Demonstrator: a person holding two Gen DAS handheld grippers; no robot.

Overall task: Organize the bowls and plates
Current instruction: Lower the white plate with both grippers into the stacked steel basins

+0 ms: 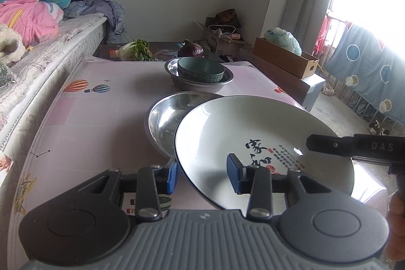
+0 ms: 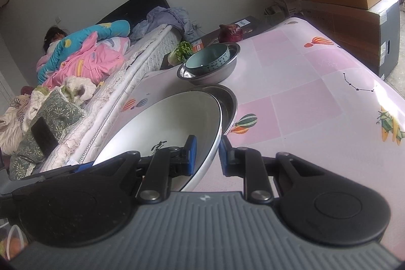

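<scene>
A white plate with black calligraphy is tilted above a steel plate on the pink table. My left gripper straddles its near rim, one blue pad under, one on top, with a gap. My right gripper is shut on the white plate's opposite rim; it shows at the right in the left wrist view. The steel plate lies partly under the white one. A teal bowl sits in a steel basin farther back, also in the right wrist view.
The table has a pink balloon-print cloth. A bed with a person runs along its left. Greens and a purple cabbage lie behind the table. Cardboard boxes stand at the right.
</scene>
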